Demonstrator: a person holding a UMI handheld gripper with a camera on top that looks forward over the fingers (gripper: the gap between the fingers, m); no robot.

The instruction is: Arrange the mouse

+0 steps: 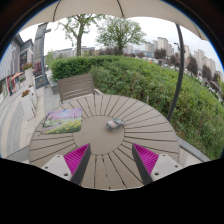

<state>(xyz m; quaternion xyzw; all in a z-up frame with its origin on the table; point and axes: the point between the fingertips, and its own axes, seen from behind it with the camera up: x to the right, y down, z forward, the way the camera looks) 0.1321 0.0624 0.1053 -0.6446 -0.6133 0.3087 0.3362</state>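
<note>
A small grey mouse (115, 123) lies on the round slatted wooden table (100, 140), a little right of its centre and beyond my fingers. To its left lies a colourful rectangular mouse mat (63, 121). My gripper (111, 160) hovers over the table's near side, open, with its magenta pads (76, 157) wide apart and only bare slats between them. The mouse is well ahead of the fingertips and untouched.
A slatted wooden chair (76, 87) stands behind the table. A dark pole (180, 75) rises at the right in front of a green hedge (150, 80). Paved ground (15, 120) runs along the left, with trees and buildings farther off.
</note>
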